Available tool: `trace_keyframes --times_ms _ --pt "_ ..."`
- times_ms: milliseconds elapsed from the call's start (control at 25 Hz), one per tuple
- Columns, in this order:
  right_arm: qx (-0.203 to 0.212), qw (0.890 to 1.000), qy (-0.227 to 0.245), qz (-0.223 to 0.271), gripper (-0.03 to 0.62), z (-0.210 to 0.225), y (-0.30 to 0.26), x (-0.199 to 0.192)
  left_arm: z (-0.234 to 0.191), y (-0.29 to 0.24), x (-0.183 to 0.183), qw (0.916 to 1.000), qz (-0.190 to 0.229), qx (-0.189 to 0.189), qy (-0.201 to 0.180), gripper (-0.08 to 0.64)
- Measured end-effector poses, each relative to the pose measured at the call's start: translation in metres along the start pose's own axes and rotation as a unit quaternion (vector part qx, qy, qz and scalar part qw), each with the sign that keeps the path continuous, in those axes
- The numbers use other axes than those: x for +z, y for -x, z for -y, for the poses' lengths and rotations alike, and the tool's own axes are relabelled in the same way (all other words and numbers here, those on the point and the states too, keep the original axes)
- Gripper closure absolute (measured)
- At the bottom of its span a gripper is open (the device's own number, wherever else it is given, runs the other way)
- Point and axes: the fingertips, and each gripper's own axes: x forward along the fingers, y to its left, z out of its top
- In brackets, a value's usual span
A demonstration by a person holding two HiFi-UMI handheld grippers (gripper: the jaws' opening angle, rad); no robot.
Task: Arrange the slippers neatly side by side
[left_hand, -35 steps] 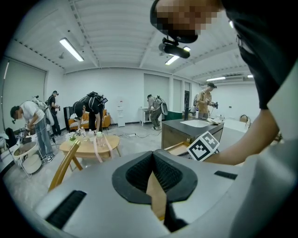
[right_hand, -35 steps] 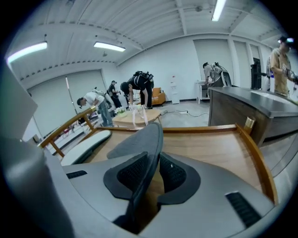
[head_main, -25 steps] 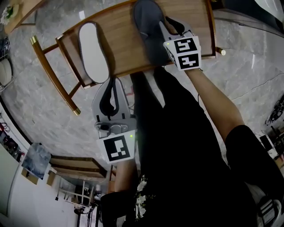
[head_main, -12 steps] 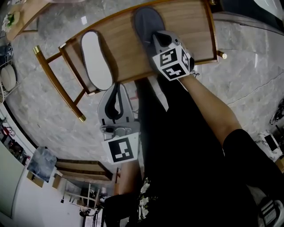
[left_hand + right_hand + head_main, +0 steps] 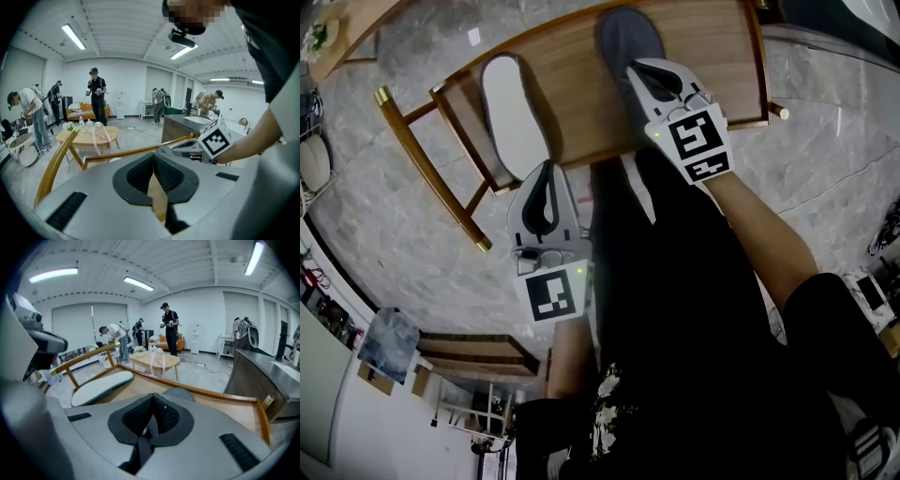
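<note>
Grey slipper [image 5: 626,37] mid bench [image 5: 712,66]: right gripper [image 5: 656,80] jaws just went from half open to fully shut over it (hold unclear), left gripper [image 5: 544,178] shut, empty, so pairing likely starting.

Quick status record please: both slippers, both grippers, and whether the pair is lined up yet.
white slipper: flat pale side up, apparently the sole; left part of wooden top; untouched
grey slipper: upper side up, to the right, bare wood between the two
right gripper: shut on grey slipper's near end, grey fold between its jaws
left gripper: shut, empty, just short of white slipper's near end
pair: not side by side yet; white slipper probably needs turning over
</note>
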Motion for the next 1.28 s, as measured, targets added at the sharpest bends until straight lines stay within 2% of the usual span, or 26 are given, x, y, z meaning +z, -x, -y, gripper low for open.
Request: trace_keyframes --times_ms 160,320,480,560,720,880,1120,1280 --pt "0.041 0.999 -0.017 0.02 0.594 -0.038 -0.006 0.017 -0.034 0.0 -0.01 0.9999 -0.009 0.007 0.01 0.555" --pt "0.09 0.995 -0.035 0.004 0.594 -0.088 -0.021 0.01 -0.06 0.0 -0.035 0.9987 -0.042 -0.006 0.027 0.555" --pt "0.149 0.987 -0.061 -0.011 0.594 -0.134 -0.028 0.01 -0.082 -0.007 -0.05 0.9975 -0.059 -0.012 0.038 0.551" --pt "0.165 0.984 -0.062 -0.022 0.594 -0.151 -0.029 0.01 -0.088 -0.014 -0.055 0.9968 -0.068 -0.017 0.039 0.476" --pt "0.171 0.983 -0.047 -0.054 0.594 -0.168 -0.04 0.0 -0.096 -0.029 -0.064 0.995 -0.087 -0.035 0.036 0.447" --pt "0.175 0.98 -0.026 -0.085 0.594 -0.182 -0.056 -0.007 -0.116 -0.041 -0.092 0.9897 -0.135 -0.03 0.036 0.426" --pt "0.18 0.976 -0.024 -0.124 0.594 -0.188 -0.065 -0.028 -0.129 -0.05 -0.115 0.9809 -0.162 -0.016 0.107 0.416" --pt "0.196 0.971 -0.016 -0.137 0.594 -0.194 -0.073 -0.038 -0.136 -0.05 -0.128 0.9742 -0.177 -0.007 0.139 0.395"
